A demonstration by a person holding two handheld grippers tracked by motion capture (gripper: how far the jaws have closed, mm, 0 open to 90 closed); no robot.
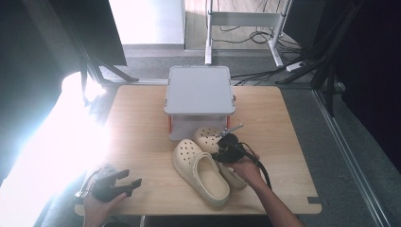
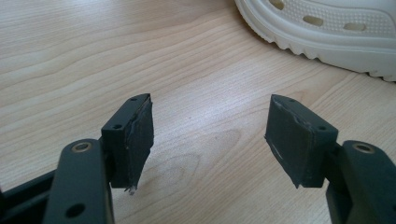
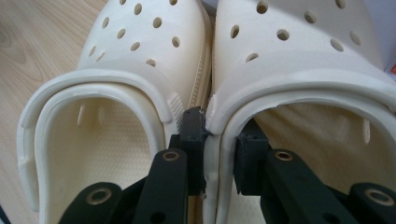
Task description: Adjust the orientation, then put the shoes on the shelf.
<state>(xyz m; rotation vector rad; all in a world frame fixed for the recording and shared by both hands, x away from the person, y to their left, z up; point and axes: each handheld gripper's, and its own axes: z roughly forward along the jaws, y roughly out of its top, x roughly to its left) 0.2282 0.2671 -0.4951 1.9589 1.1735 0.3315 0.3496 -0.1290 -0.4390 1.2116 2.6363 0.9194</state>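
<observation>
- Two cream foam clogs sit side by side at table centre-front, toes toward the grey box: left clog (image 1: pixel 198 171) and right clog (image 1: pixel 213 142). Smooth moulded uppers, round vent holes, ribbed sole edge, thick rolled collar round each opening.
- Your right gripper (image 3: pixel 219 149) straddles the inner side wall of the right clog (image 3: pixel 299 70) at its collar: one jaw sits in the seam between the two shoes, the other inside the shoe. The wall is between the pads; one pad touches it, but you can't tell whether the other presses.
- The left clog (image 3: pixel 116 70) touches the right one along the sides, so the outer jaw is wedged tight against it.
- Your left gripper (image 2: pixel 210 140) rests low at the front-left table corner, jaws spread wide with nothing between them, worn black pads over bare wood.
- The sole edge of a clog (image 2: pixel 327 32) lies near the left gripper, apart from it.
- The grey box (image 1: pixel 199 90), flat lid, rounded corners, orange latches, stands just behind the toes and blocks any push forward.
- The table (image 1: pixel 142 123) is pale woodgrain laminate, matte, with a small notch at the front-right edge.
- Open wood left and right of the shoes; the front edge is close under both hands.
- Strong glare washes out the left side off the table.
</observation>
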